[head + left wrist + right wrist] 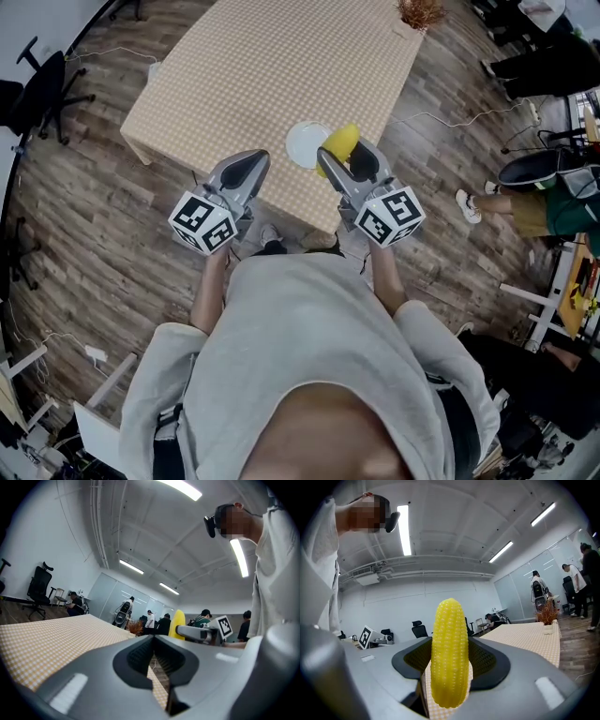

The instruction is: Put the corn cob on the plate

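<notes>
Right gripper [347, 161]: fingers clamped on corn cob [450, 653], cob upright, by the plate [302, 145] at the near edge of the table [281, 66]. Left gripper [246, 167]: fingers closed, empty. Risk: released upright, the cob likely topples and rolls off plate or table. Dried plant [420, 11] at far corner. Nothing blocks the way.

- No words, numbers, brand names or signs can be read anywhere in these views.
- The marker cube [202, 222] on the left tool [255, 157] bears only black-and-white square patterns, no letters or digits.
- The marker cube [390, 217] on the right tool [343, 152] bears the same kind of pattern.
</notes>
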